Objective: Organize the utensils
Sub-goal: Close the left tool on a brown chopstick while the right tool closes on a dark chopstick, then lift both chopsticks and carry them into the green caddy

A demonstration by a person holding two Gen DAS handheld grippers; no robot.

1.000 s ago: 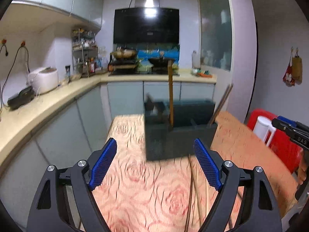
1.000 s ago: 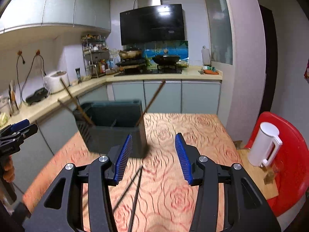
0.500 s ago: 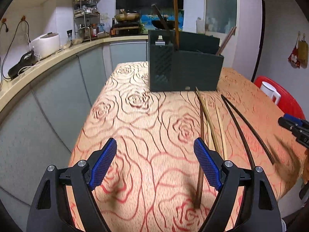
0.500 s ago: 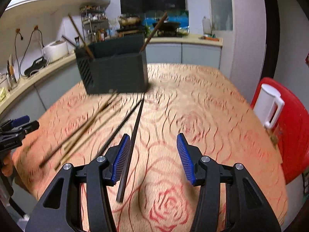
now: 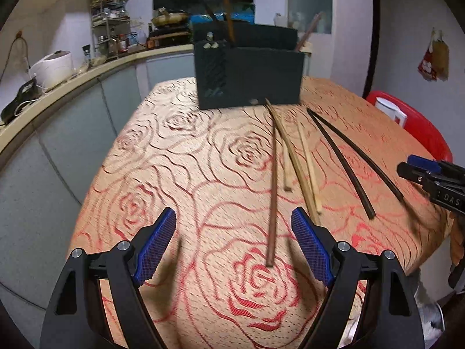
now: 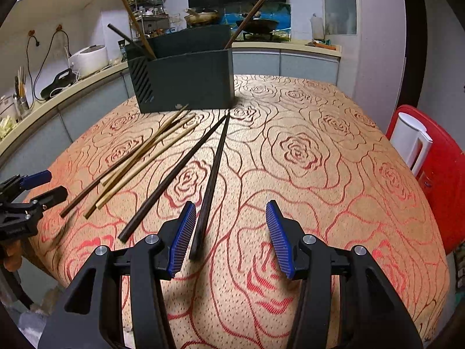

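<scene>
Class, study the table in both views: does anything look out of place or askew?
Yes. Several chopsticks lie loose and fanned across the tablecloth before the dark utensil holder, unpaired, while only a few stand inside it.

Home kitchen, rice cooker (image 6: 88,58) on counter (image 6: 58,99), wok (image 6: 202,17) on stove, spice rack (image 5: 109,26)

tablecloth (image 6: 319,151): woven cloth | chopsticks (image 6: 162,145): wood, matt | holder (image 6: 189,84): matt plastic
</scene>
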